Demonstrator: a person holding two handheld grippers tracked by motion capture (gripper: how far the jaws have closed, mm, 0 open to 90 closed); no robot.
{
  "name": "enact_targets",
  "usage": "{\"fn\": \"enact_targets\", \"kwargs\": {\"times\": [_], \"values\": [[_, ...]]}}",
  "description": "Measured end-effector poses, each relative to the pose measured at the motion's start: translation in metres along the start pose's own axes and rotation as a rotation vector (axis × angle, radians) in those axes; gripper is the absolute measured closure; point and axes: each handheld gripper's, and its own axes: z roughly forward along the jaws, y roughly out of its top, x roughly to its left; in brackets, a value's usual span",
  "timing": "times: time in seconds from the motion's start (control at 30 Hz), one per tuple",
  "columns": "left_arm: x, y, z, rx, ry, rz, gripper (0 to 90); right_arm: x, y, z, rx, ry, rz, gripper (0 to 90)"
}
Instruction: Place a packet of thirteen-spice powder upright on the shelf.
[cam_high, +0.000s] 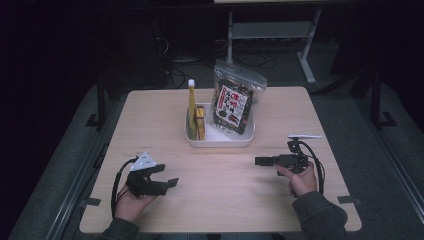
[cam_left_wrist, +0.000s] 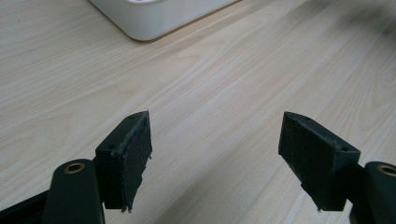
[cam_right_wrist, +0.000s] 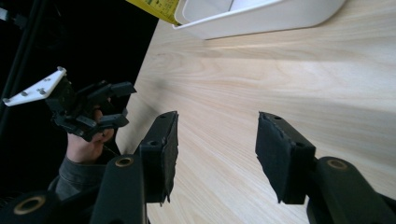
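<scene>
A white tray (cam_high: 220, 142) stands at the middle of the wooden table (cam_high: 225, 205). It holds a yellow bottle with a white cap (cam_high: 191, 100), a small yellow packet (cam_high: 200, 122) and a clear zip bag of dark snacks (cam_high: 233, 102). My left gripper (cam_high: 169, 175) hovers near the front left, jaws apart and pointing right. In the left gripper view its jaws (cam_left_wrist: 215, 140) stand wide over bare wood, with the tray's corner (cam_left_wrist: 154, 18) ahead. My right gripper (cam_high: 257, 161) is at the front right, pointing left. Its jaws (cam_right_wrist: 217, 140) are open with nothing between them.
In the right gripper view the left gripper (cam_right_wrist: 93, 107) and its hand sit by the table's edge, with the tray (cam_right_wrist: 261, 16) and a yellow label (cam_right_wrist: 156, 5) at the top. Dark floor, cables and a desk frame (cam_high: 272, 30) lie beyond the table.
</scene>
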Motion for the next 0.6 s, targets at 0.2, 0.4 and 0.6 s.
{"fn": "enact_targets", "kwargs": {"times": [0.2, 0.4, 0.6], "values": [[0.0, 0.0, 0.0, 0.001, -0.003, -0.001, 24.3, -0.005, -0.008, -0.007, -0.006, 0.003, 0.0, 47.6], [-0.001, 0.0, 0.001, 0.003, -0.004, 0.001, 24.0, -0.013, -0.017, -0.014, -0.003, 0.003, 0.011, 47.0], [-0.002, 0.0, 0.003, 0.006, -0.009, -0.002, 23.1, -0.017, -0.024, -0.018, -0.004, 0.001, 0.006, 46.3]]}}
